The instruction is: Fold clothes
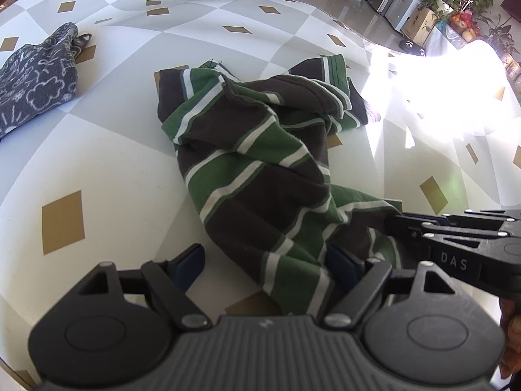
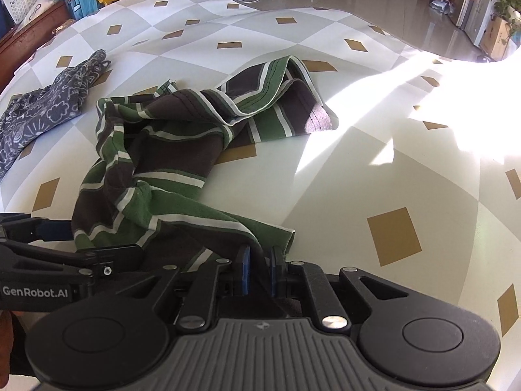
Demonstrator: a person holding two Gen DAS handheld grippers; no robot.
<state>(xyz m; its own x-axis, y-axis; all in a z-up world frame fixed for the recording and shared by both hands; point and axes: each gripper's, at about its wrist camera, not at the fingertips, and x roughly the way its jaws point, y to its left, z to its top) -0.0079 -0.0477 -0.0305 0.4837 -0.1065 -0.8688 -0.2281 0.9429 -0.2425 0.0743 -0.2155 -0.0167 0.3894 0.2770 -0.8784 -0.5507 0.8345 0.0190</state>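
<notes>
Two tools: right tool (image 2: 259, 268), marked "DAS", clamps striped shirt (image 1: 260, 176); left tool (image 1: 268, 265), marked "GenRobot.AI", gapes around shirt.

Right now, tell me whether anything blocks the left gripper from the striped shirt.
Nothing visible does. The left gripper stands open with the striped shirt already between its fingers. The right gripper is shut on the shirt's near edge beside it. The grey patterned garment lies apart, far left.
</notes>
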